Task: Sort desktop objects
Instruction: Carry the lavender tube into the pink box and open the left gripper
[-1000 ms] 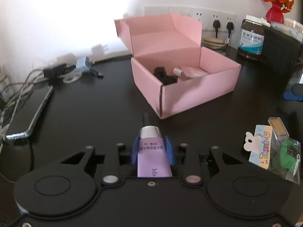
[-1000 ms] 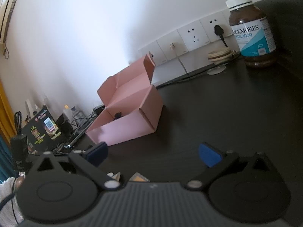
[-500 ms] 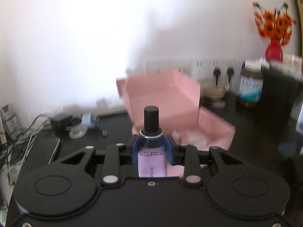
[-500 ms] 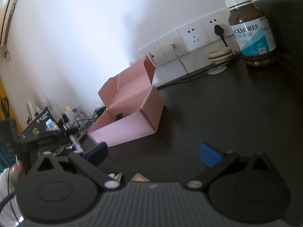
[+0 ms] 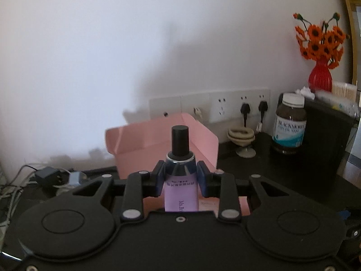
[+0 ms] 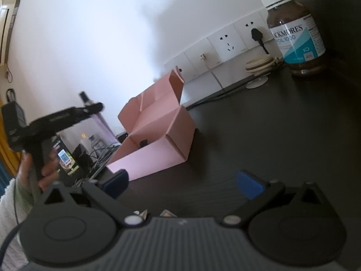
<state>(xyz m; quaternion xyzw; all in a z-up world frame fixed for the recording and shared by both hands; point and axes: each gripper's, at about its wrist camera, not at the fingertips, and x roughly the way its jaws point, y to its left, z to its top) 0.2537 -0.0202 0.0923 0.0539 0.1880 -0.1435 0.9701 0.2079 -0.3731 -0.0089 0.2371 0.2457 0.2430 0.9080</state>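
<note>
Blue pads [image 5: 159, 176] of the left gripper [image 5: 180, 177] clamp a lilac tube [image 5: 181, 193] just under its silver collar, the black cap [image 5: 180, 140] standing up at 12 o'clock from the grip. Directly behind the tube is the pink box [image 5: 198, 140], its lid raised, with bits of its pink floor showing beside the fingers; the tube is off the desk and in front of the box, seen from the left wrist.

From the right wrist, the right gripper [image 6: 183, 184] has its fingers spread wide with nothing between them, only dark desk [image 6: 259, 135]. At 10 o'clock the person's hand [image 6: 33, 171] holds the left gripper aloft, the tube a blurred lilac streak hanging from it, left of the box and above the level of its walls. A small black item [image 6: 143, 143] lies inside the box.

Farther off, at 2 o'clock in the left view, a coiled cable [image 5: 241, 135] rests on a small stand, then a brown supplement bottle [image 5: 290, 127], and a red vase [image 5: 320, 76] of orange flowers. Wall sockets [image 5: 225, 109] run along 12 o'clock; chargers and cords [image 5: 48, 176] sit at 9 o'clock.
</note>
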